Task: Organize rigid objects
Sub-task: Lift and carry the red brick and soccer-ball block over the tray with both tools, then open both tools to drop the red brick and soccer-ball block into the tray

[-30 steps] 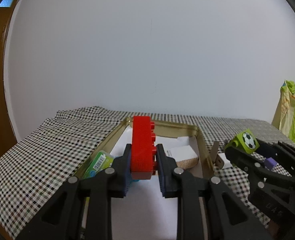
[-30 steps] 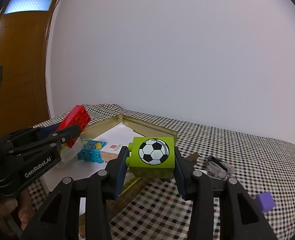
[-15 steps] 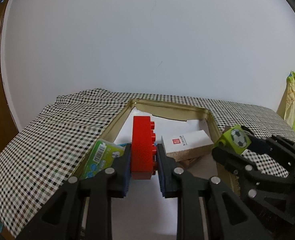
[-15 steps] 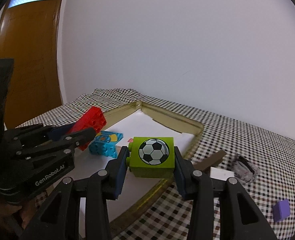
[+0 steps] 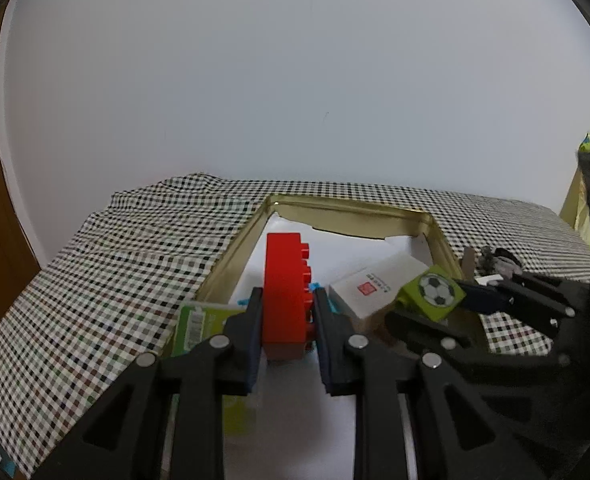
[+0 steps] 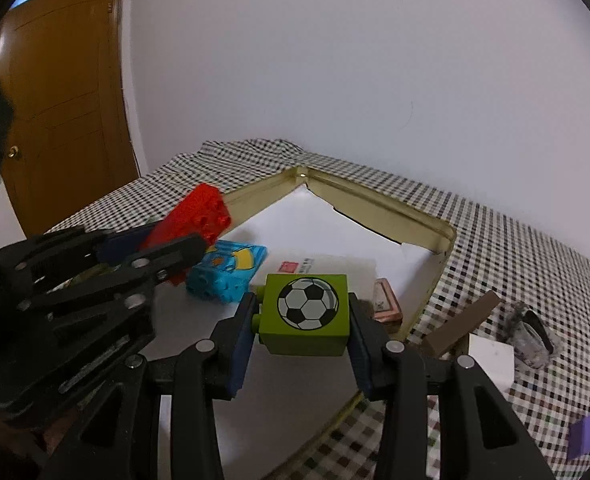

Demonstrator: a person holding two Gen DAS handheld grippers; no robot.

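Both grippers have been brought forward over the gold-rimmed tray (image 6: pixel 435 226) since a second ago, and its white floor is now seen beneath them. A red brick (image 5: pixel 285 292) is pinched upright by the left gripper (image 5: pixel 287 328) above the tray's near left. A green football block (image 6: pixel 306 314) is clamped by the right gripper (image 6: pixel 301 334) to its right, near a white box (image 5: pixel 375 286) and a blue brick (image 6: pixel 227 270) lying inside.
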